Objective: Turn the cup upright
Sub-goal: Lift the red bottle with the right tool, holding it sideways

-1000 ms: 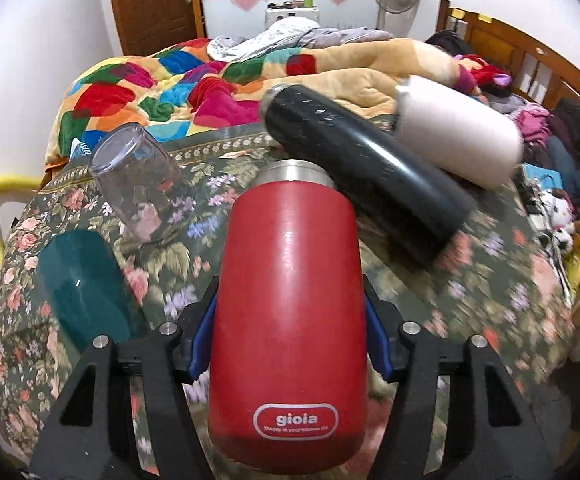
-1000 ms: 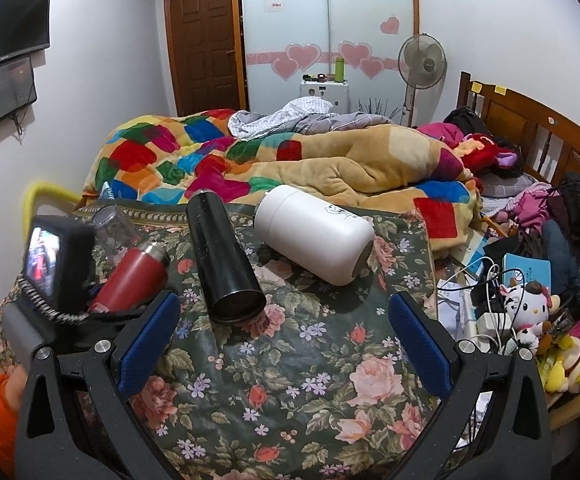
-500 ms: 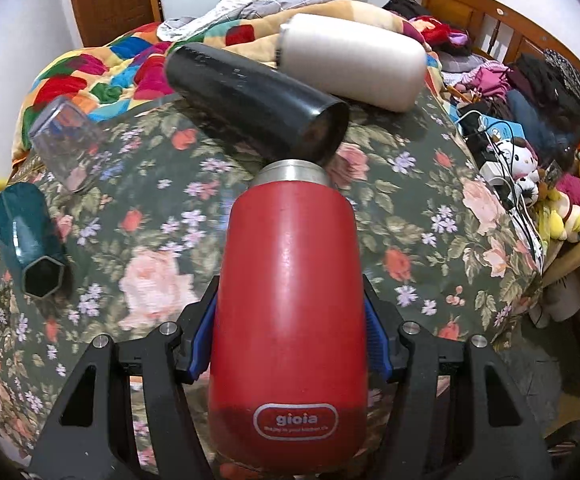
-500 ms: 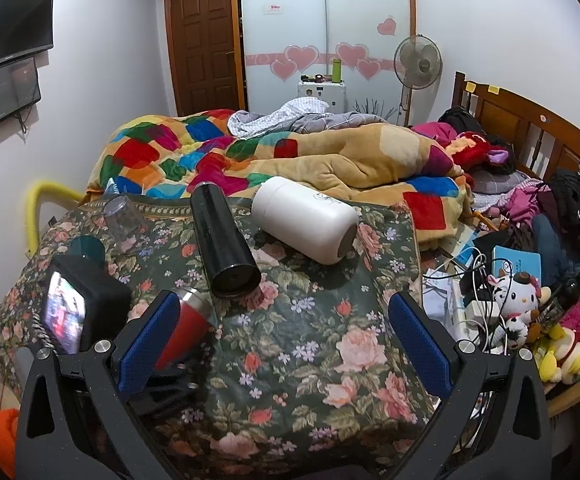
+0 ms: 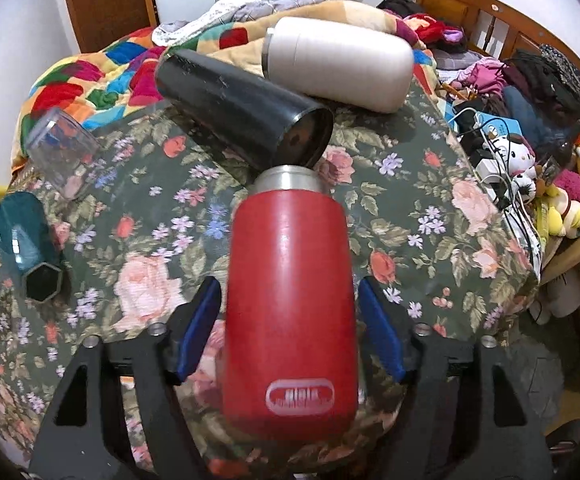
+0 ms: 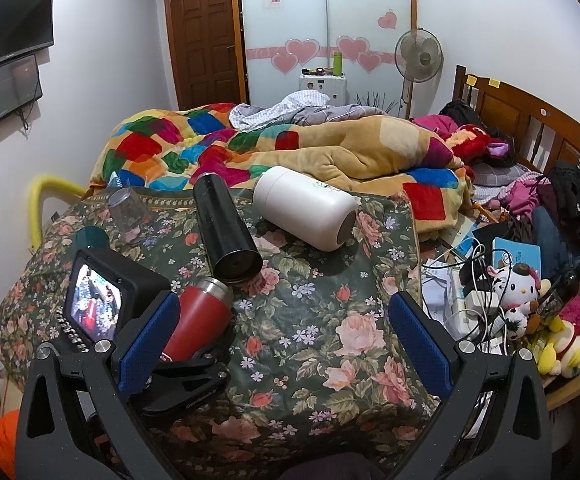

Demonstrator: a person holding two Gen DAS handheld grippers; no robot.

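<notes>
A red "gioia" cup (image 5: 290,312) with a steel rim stands between the blue pads of my left gripper (image 5: 290,332). There is a small gap on each side, so the jaws look slightly parted from it. In the right wrist view the red cup (image 6: 198,320) leans over the floral-cloth table (image 6: 329,320), steel rim pointing up and away. My right gripper (image 6: 282,344) is wide open and empty above the table's front. A black cup (image 5: 246,112), a white cup (image 5: 337,60), a clear glass (image 5: 62,156) and a teal cup (image 5: 26,240) lie on the cloth.
A colourful quilted bed (image 6: 290,148) lies behind the table. Cables, plush toys (image 6: 513,292) and clothes crowd the right side. A yellow rail (image 6: 46,196) is at the far left. The left gripper's camera body (image 6: 102,300) sits beside my right gripper's left finger.
The left gripper carried the red cup back toward the table's front edge. Its pads, tight on the cup before, now show a gap. The right gripper stayed open.
</notes>
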